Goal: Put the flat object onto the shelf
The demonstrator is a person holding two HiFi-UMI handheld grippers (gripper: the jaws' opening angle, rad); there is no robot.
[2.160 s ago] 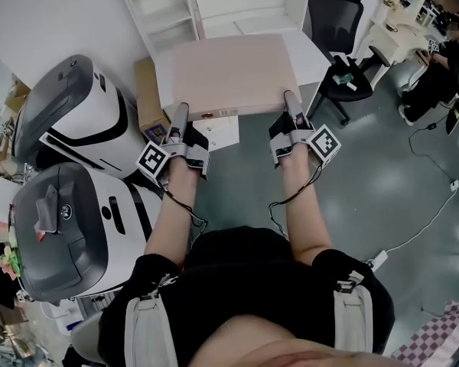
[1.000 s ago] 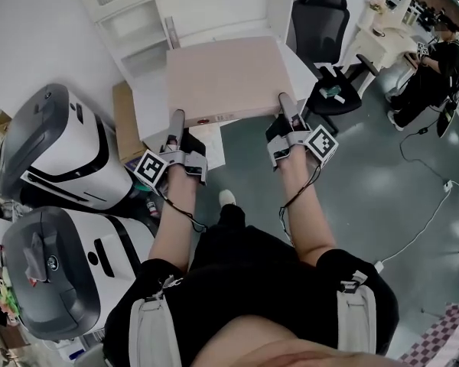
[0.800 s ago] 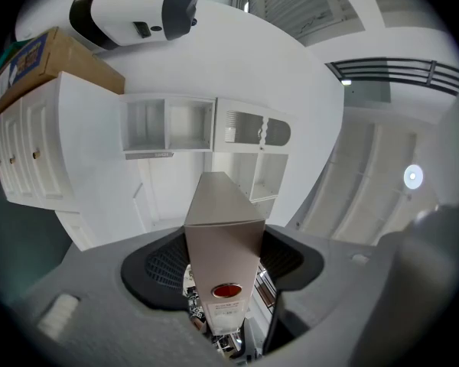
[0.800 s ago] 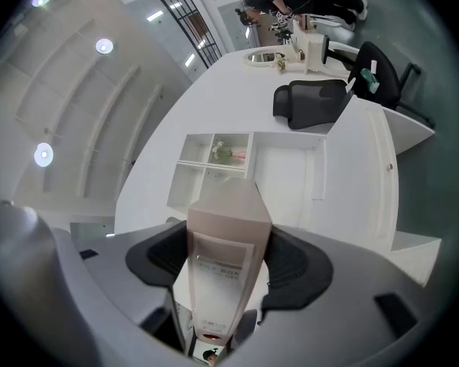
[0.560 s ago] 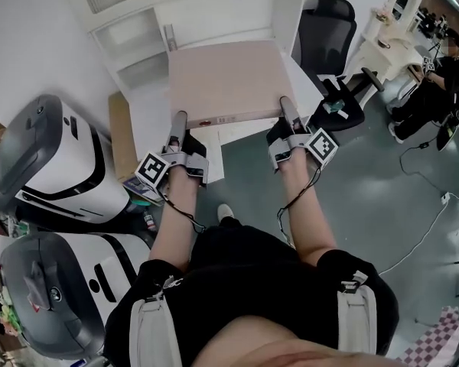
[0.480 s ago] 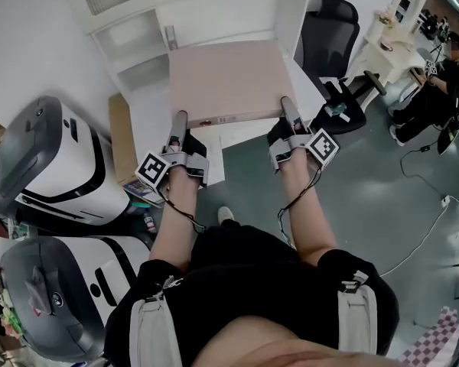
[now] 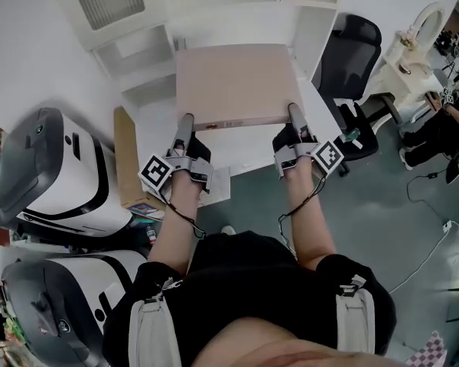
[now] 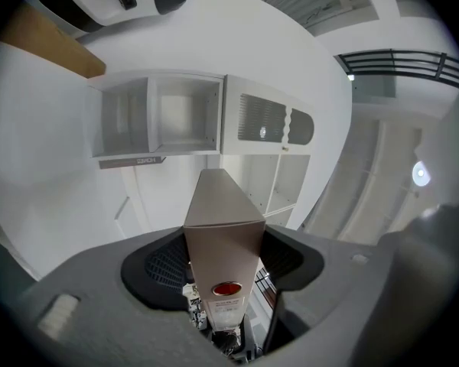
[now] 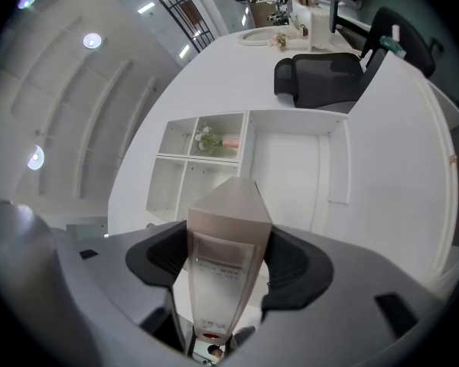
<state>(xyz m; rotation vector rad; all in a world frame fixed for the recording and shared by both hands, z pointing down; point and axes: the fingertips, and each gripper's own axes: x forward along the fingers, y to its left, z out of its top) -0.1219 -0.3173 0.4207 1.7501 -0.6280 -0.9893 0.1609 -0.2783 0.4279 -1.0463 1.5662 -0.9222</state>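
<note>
Left tongs (image 7: 186, 122) and right tongs (image 7: 294, 113), both spread wide, each clamp the near edge of the flat box (image 7: 233, 82), at upper centre just before the white shelf (image 7: 130, 35).

Bright, even indoor light fills all three views. In the right gripper view, round white ceiling lamps (image 9: 92, 40) glow above and left of the jaws. In the left gripper view one lamp (image 8: 420, 174) flares to their right. Beyond the jaws the white shelf unit (image 7: 138, 52) is almost washed out, with soft shadow only inside its compartments. Both gripper views bend strongly and go black at the corners. The flat pale pink cardboard box (image 8: 222, 228) between the jaws looks soft at its near end.
</note>
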